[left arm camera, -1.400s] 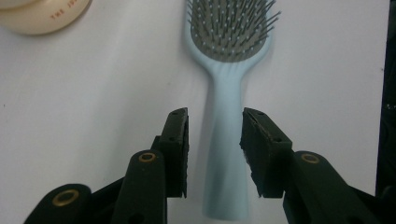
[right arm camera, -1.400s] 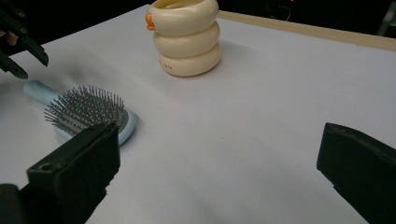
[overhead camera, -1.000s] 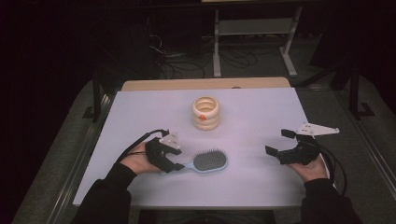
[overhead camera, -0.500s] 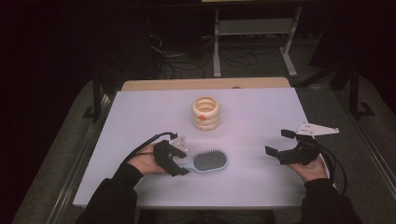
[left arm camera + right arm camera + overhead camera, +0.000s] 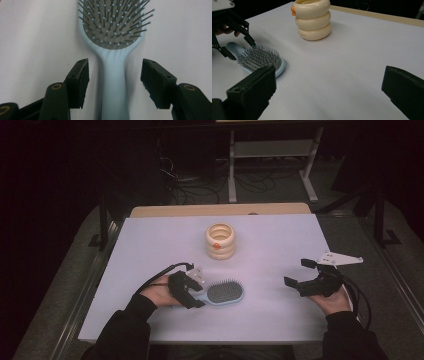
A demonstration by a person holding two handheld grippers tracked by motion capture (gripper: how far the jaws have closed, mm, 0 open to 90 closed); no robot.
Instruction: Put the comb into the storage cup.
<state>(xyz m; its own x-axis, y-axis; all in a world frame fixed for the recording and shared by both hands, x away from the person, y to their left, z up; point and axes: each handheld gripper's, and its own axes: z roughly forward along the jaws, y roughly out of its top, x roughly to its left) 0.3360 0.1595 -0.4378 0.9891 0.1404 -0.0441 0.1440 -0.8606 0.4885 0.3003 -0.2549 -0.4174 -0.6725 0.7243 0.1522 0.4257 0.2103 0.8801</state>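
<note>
A light blue hairbrush (image 5: 226,293) lies bristles up on the white table (image 5: 300,235). My left gripper (image 5: 199,292) reaches in from the left and straddles the brush's handle (image 5: 113,82). A gap shows on each side of the handle in the left gripper view, so the pads do not press on it. Its jaws have just been closing a little around the handle. My right gripper (image 5: 296,272) rests open at the table's right with nothing between its jaws. From the right gripper view, the hairbrush (image 5: 260,58) and the left gripper (image 5: 243,51) lie off to the left.
A cream cup shaped like stacked rings (image 5: 220,241) with an orange mark stands behind the brush, mid-table. A wooden strip (image 5: 220,210) runs along the table's far edge. Beyond it, the dark floor holds a metal rack (image 5: 272,150) and cables.
My left hand has slid a little to the right and lower, bringing its jaws farther along the brush handle. The right hand and the brush have kept still.
</note>
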